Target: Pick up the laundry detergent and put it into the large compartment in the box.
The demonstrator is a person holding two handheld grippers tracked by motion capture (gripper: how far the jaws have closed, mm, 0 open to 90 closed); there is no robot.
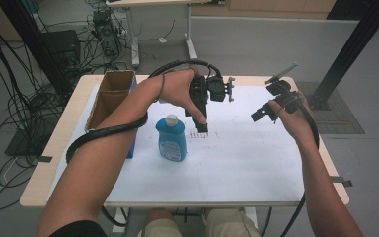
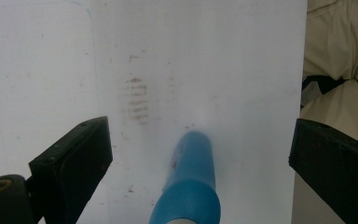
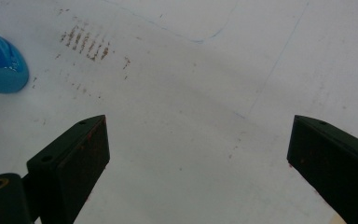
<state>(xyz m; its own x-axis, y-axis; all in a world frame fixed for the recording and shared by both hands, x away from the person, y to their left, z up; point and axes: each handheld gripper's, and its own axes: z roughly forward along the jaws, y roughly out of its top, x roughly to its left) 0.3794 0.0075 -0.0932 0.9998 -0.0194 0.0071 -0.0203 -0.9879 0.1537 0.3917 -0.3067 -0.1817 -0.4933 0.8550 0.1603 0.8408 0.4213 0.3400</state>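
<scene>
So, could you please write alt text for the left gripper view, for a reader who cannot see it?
A blue bottle rises from the bottom edge between the left gripper's two black jaws, which stand wide apart and do not touch it. Behind it lies a white sheet with a patch of faint reddish-brown streaks; beige cloth shows at the right edge.

— Colours being logged?
— A blue bottle (image 1: 171, 139) with a white cap and a pale printed label is being recorded; a white sheet (image 1: 246, 163) is being noted as speckled with reddish-brown dashes in rows.
— Anything else?
— A brown cardboard box (image 1: 109, 96), a pale wood table (image 1: 39, 182) and black grippers are being listed.
</scene>
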